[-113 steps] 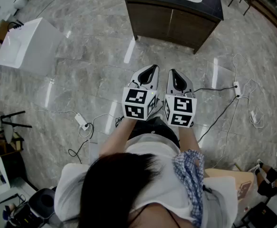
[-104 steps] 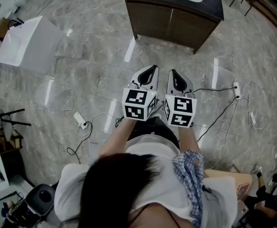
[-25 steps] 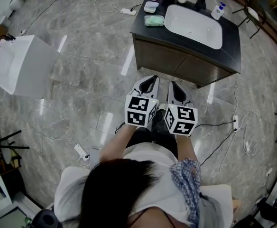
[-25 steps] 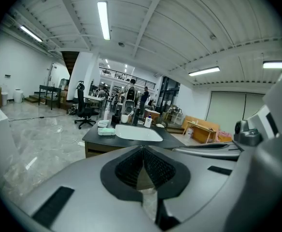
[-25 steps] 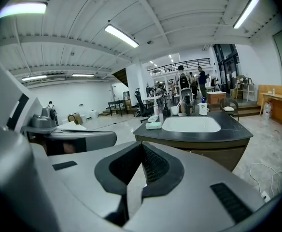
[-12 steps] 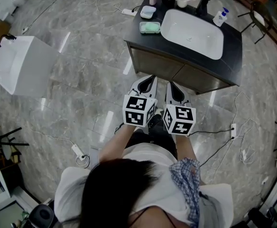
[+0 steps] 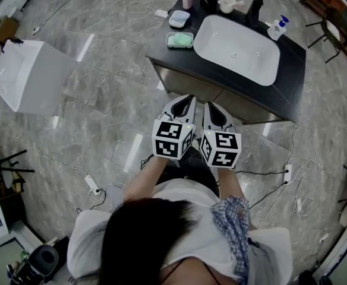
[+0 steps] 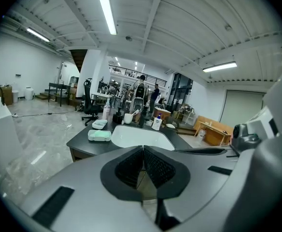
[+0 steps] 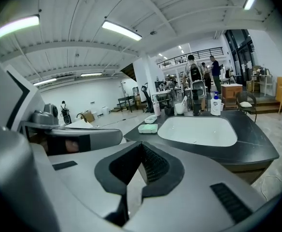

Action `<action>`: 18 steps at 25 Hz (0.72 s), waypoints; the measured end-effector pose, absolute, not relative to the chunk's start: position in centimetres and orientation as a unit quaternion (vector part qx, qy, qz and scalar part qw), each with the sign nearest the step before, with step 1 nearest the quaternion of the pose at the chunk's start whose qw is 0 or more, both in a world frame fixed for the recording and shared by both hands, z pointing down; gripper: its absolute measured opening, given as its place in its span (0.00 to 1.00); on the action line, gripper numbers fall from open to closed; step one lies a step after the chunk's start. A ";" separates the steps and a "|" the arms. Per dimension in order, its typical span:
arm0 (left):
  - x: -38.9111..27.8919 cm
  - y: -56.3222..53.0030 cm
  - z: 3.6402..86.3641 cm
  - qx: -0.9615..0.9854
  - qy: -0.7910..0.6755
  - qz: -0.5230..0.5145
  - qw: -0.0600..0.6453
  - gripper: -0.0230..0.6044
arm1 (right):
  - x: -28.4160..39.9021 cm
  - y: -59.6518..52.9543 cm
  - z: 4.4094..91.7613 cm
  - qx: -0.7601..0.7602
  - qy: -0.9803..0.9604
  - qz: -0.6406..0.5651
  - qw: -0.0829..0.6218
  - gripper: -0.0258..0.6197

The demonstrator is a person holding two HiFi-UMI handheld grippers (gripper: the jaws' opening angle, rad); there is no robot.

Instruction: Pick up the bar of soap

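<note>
Evidently pre-grasp: left tongs [image 7: 187, 100] and right tongs [image 7: 214, 107] are hovering closed, empty; next needs opening around the pale-green rectangular soap bar [image 7: 180, 39].

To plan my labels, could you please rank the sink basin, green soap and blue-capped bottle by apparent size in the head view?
1. Sink basin, clearly largest.
2. Green soap and blue-capped bottle: too alike to rank.

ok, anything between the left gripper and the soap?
Nothing visible. The soap lies in its dish at the counter's near left corner, beside the basin; the other dish sits behind it. The left gripper is short of the counter's front edge, its jaws shut and empty.
</note>
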State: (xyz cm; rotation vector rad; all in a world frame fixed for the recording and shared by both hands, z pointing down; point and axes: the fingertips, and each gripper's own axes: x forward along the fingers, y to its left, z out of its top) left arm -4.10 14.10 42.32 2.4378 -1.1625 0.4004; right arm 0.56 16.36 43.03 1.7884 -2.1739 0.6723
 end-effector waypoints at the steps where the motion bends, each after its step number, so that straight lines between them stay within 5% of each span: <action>1: -3.8 13.8 42.4 0.872 -0.421 0.144 0.205 0.06 | 0.9 16.1 43.1 0.609 -0.748 0.231 0.124 0.06; 18: 0.2 10.7 42.3 0.870 -0.428 0.148 0.196 0.06 | 4.5 13.0 43.6 0.595 -0.759 0.232 0.128 0.06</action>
